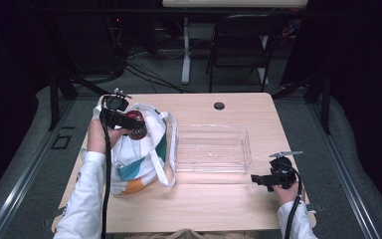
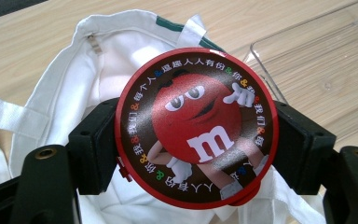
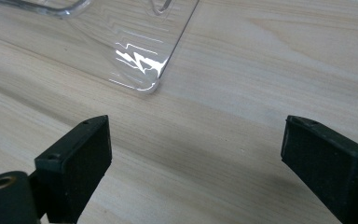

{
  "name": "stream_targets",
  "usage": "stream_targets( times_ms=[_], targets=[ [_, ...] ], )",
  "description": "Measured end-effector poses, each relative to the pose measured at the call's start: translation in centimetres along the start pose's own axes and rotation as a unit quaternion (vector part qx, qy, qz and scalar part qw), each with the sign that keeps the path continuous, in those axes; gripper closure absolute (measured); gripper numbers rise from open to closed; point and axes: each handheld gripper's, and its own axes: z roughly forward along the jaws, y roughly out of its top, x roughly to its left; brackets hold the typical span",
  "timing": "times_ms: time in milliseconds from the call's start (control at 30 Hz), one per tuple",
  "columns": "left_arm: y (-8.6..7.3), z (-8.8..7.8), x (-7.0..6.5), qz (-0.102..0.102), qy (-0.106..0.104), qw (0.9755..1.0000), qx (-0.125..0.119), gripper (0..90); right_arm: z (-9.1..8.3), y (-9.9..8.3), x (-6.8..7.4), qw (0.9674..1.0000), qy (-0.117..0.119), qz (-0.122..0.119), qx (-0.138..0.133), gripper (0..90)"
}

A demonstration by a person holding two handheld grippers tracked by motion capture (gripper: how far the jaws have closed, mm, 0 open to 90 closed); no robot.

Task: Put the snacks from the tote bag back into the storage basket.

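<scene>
My left gripper is shut on a round red candy tin printed with a red cartoon character, its two pads pressing the tin's sides. It holds the red candy tin just above the open mouth of a white tote bag lying at the table's left. The white tote bag spreads out behind the tin. My right gripper rests low at the table's right front, jaws wide apart with bare wood between them. My right gripper faces a corner of the clear tray.
A clear plastic tray stands empty in the middle of the wooden table, between the bag and my right hand. A small black disc sits near the far edge. A folding chair stands beyond the table.
</scene>
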Motion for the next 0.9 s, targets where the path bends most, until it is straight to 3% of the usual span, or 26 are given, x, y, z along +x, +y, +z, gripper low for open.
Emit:
stream_targets(
  times_ms=[900],
  targets=[
    [2.3, 0.5, -3.2, 0.035, -0.018, 0.9992, -0.006, 26.0, 0.1, 0.0, 0.0, 0.9999, 0.001, 0.007, -0.011, 8.4]
  ],
)
